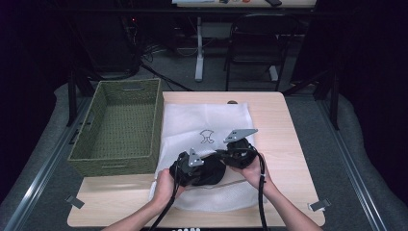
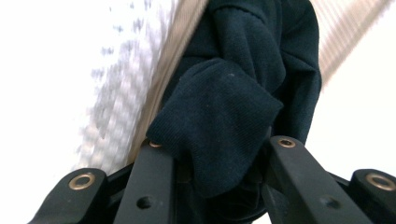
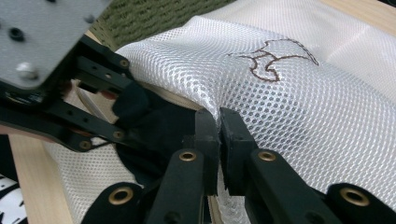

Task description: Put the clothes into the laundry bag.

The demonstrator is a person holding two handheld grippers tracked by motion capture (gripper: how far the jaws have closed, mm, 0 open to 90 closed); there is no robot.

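A white mesh bag [image 1: 207, 126] is spread across the table's [image 1: 284, 144] middle, toward the near edge. Its rim is pinched by the right gripper [image 3: 219, 128], jaws pressed together. A dark garment [image 2: 233, 107], at the bag's mouth, is clamped by the left gripper [image 2: 217, 149]. A woven basket [image 1: 98, 161] with nothing visible inside is set along the left edge.

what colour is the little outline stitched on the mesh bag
Brown, on the white mesh bag; the stitched outline shows best in the right gripper view.
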